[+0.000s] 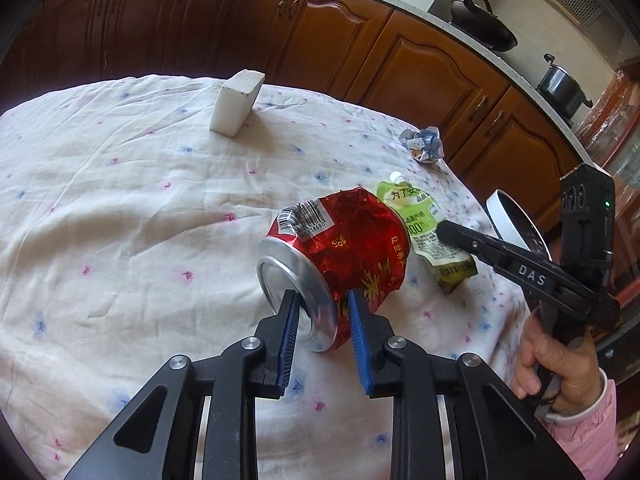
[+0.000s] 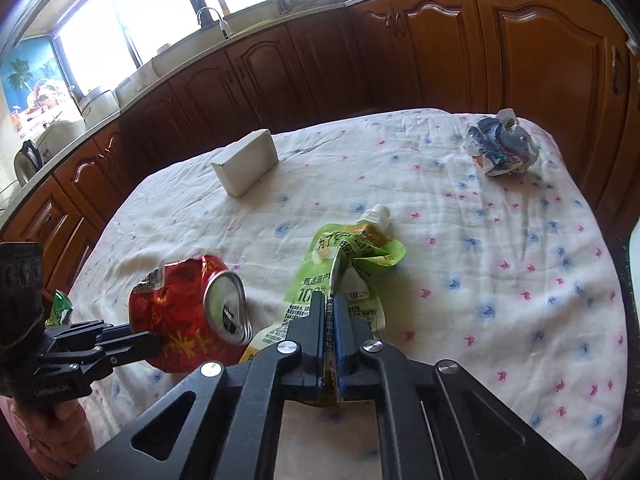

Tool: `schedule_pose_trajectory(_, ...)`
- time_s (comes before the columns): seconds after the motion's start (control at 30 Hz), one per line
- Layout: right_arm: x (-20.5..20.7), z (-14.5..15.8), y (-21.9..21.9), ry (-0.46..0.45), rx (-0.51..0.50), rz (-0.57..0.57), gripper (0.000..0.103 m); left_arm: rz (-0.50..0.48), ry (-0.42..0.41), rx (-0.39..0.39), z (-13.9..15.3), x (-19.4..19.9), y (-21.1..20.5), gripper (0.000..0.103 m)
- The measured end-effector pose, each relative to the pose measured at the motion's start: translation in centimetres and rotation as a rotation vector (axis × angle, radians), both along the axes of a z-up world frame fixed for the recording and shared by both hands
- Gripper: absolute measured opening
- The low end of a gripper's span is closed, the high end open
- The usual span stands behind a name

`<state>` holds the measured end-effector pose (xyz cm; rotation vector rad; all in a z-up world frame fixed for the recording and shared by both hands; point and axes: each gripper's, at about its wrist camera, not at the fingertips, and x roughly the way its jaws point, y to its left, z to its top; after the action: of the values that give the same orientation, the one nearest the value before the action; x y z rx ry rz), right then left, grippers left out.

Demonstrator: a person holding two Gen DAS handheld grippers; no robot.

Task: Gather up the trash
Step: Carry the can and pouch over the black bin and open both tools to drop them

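Observation:
A crushed red can [image 1: 340,248] lies on its side on the flowered tablecloth [image 1: 120,208]. My left gripper [image 1: 322,300] is shut on the can's bottom rim, blue pads on either side. The can also shows in the right wrist view [image 2: 180,316]. A green drink pouch [image 1: 432,236] with a white spout lies right beside the can. My right gripper [image 2: 330,304] is shut on the pouch [image 2: 348,264], pinching its lower part. In the left wrist view the right gripper's fingers [image 1: 452,232] reach the pouch from the right. A crumpled paper ball [image 2: 500,148] lies at the far right.
A white block [image 1: 236,104] stands at the back of the table. A round white-rimmed container [image 1: 516,220] sits past the table's right edge. A green wrapper [image 2: 60,308] peeks out at the left edge. Brown kitchen cabinets [image 2: 400,60] run behind the table.

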<state>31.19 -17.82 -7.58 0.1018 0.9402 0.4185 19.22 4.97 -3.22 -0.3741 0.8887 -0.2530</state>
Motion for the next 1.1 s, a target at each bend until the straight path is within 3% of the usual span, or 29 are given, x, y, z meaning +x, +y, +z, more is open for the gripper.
schedule_pose_trajectory(0.37,-4.6,2.7,-4.8,-0.063,0.116,-0.139,0.003,-0.077,-0.053,-0.035,1.2,0.4,-1.8,0.021)
schedule_pose_trajectory(0.67,-6.4,2.7,-7.1,-0.061,0.137,-0.203,0.003,-0.101,-0.058,0.061,0.7,0.9,-4.1,0.022)
schedule_pose_trajectory(0.8,-7.1,2.6,-7.5,-0.064,0.160,-0.212,0.003,-0.079,-0.032,0.060,0.5,0.7,-4.0,0.038)
schedule_pose_trajectory(0.87,-7.4,2.5,-7.7,-0.065,0.171,-0.216,0.003,-0.064,-0.035,0.070,0.6,0.6,-3.8,0.058)
schedule_pose_trajectory(0.93,-7.7,2.4,-8.0,-0.063,0.182,-0.224,0.003,-0.066,-0.040,0.081,0.9,0.8,-3.7,0.058)
schedule_pose_trajectory(1.03,-8.0,2.2,-8.4,-0.059,0.193,-0.233,0.003,-0.092,-0.022,0.094,0.7,1.8,-3.8,0.074)
schedule_pose_trajectory(1.1,-8.2,2.2,-8.6,-0.059,0.199,-0.238,0.003,-0.089,-0.006,0.089,0.3,2.7,-3.7,0.077)
